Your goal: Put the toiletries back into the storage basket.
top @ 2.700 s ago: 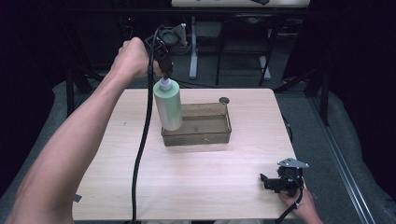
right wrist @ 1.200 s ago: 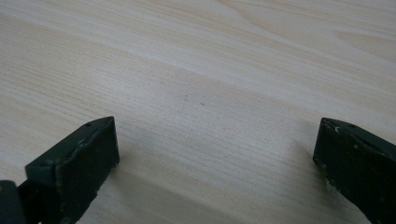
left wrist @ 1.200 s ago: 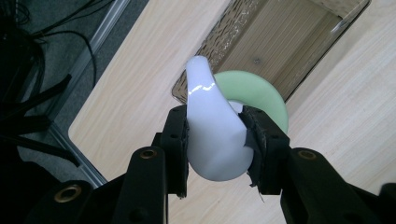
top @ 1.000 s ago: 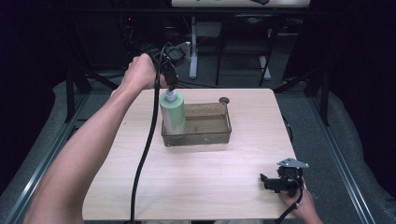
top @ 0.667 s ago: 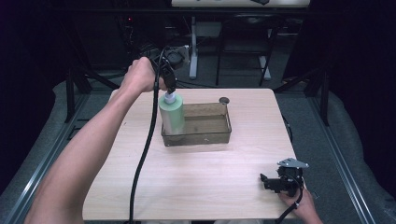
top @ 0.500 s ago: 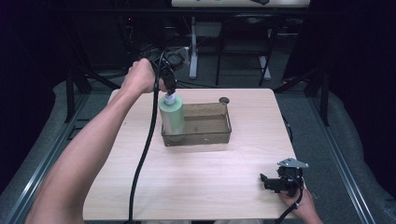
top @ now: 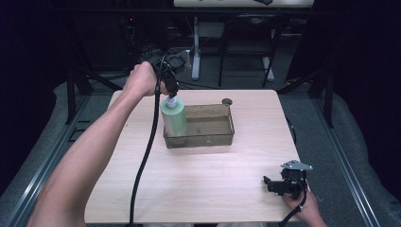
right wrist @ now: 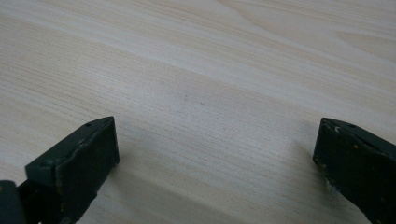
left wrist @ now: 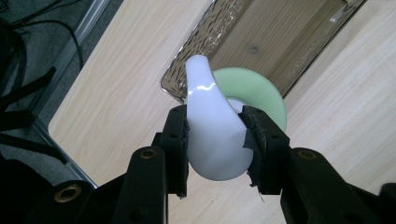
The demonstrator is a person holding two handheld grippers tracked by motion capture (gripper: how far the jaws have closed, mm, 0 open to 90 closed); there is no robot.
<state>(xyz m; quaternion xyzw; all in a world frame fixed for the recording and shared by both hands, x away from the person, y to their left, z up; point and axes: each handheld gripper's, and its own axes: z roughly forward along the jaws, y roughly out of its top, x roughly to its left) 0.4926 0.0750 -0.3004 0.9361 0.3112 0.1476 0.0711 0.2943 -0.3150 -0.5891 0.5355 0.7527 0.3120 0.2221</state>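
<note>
A pale green bottle (top: pixel 174 119) with a white pump head (left wrist: pixel 212 135) stands upright at the left end of a clear plastic tray (top: pixel 208 140). My left gripper (top: pixel 170 94) points down from above and is shut on the pump head, one pad on each side. In the left gripper view the green shoulder (left wrist: pixel 264 93) lies over the tray's corner (left wrist: pixel 196 46); whether the bottle's base rests on anything I cannot tell. My right gripper (top: pixel 270 183) lies on the wooden table (top: pixel 208 179) near the front right corner, open, with bare wood between its fingers (right wrist: pixel 79 158).
A small dark round thing (top: pixel 227 101) lies on the table just behind the tray. The left gripper's black cable (top: pixel 144 161) trails across the table's left half to the front edge. Dark floor and stands surround the table.
My left hand has sunk and shifted a little to the right with the bottle, bringing it down at the tray's left end. The right gripper has stayed put.
</note>
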